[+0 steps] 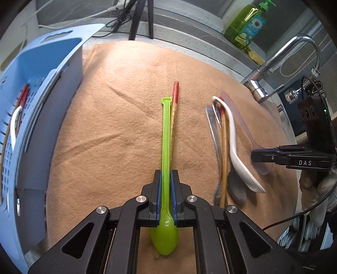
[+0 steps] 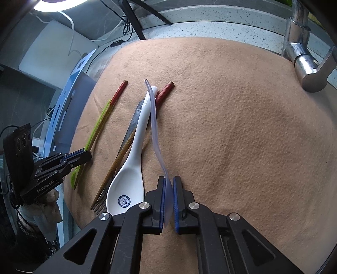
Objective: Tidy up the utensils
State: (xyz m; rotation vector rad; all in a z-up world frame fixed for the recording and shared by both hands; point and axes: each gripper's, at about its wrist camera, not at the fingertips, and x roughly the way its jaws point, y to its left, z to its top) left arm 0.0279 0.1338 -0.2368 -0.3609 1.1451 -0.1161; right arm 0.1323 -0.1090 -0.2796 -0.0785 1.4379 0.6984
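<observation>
My left gripper is shut on the neck of a green plastic spoon, which lies lengthwise on the tan cloth with its bowl towards me. A red-tipped chopstick lies along its right side. My right gripper is shut on a clear plastic spoon just above the bowl; its handle arches away over the pile. Beside it on the left lie a white ceramic spoon, a fork, a metal handle and a second red-tipped chopstick.
A blue perforated basket stands at the cloth's left edge with several utensils inside. A chrome faucet rises at the far right and a green soap bottle behind it. Cables and tripod legs cross the back counter.
</observation>
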